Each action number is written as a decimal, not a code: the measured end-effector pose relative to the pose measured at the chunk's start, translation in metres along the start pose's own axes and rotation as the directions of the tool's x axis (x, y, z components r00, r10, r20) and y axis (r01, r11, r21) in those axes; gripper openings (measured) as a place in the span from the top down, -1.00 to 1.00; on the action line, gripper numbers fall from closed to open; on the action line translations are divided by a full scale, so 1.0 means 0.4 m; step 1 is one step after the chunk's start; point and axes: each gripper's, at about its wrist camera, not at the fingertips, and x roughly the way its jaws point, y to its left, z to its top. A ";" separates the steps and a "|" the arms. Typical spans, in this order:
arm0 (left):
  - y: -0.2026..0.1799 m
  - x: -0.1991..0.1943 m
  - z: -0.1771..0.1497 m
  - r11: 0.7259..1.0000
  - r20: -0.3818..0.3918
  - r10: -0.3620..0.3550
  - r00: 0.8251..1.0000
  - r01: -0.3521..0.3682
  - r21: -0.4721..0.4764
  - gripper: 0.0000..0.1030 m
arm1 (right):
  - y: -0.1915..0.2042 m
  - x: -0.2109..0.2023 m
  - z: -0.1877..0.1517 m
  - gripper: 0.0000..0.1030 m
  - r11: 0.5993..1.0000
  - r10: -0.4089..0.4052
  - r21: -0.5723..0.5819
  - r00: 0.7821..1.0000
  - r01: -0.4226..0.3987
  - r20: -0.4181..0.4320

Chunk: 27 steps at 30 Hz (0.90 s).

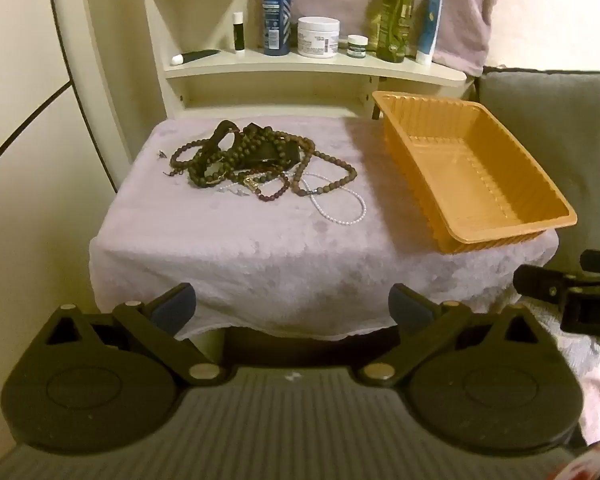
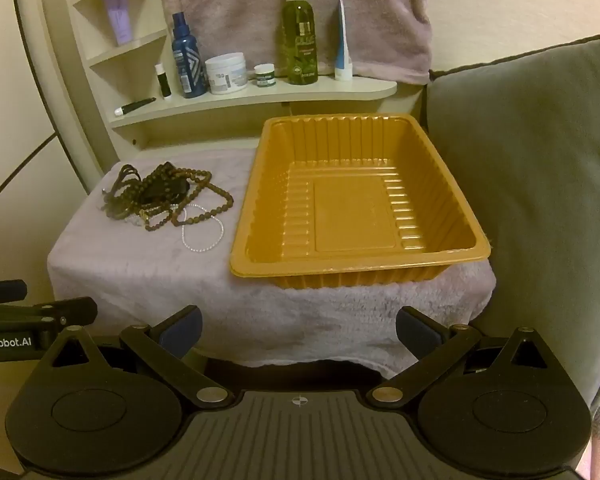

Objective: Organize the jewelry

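Note:
A tangled pile of brown bead necklaces [image 1: 260, 156] with a white pearl strand [image 1: 340, 208] lies on the left of a small table covered with a lilac fleece [image 1: 260, 256]. The pile also shows in the right wrist view [image 2: 164, 196]. An empty orange plastic tray [image 1: 556, 210] [image 2: 340, 266] stands on the right of the table. My left gripper [image 1: 294, 306] is open and empty, short of the table's front edge. My right gripper [image 2: 298, 330] is open and empty, in front of the tray.
A cream shelf [image 1: 300, 66] behind the table holds a blue bottle [image 1: 277, 8], a white jar [image 1: 318, 36], a green bottle [image 1: 392, 12] and tubes. A grey-green cushion [image 2: 532, 184] stands right of the table. A cream wall is on the left.

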 end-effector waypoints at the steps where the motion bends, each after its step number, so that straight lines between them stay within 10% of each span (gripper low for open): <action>1: 0.004 0.001 0.001 1.000 -0.003 -0.006 1.000 0.006 -0.009 -0.96 | 0.000 0.000 0.000 -0.98 1.000 -0.001 0.000 1.000 0.001 -0.001; 27: -0.010 -0.004 0.008 1.000 0.006 -0.008 1.000 0.008 0.012 -0.95 | -0.003 -0.005 0.006 -0.98 1.000 0.001 0.008 1.000 -0.001 0.006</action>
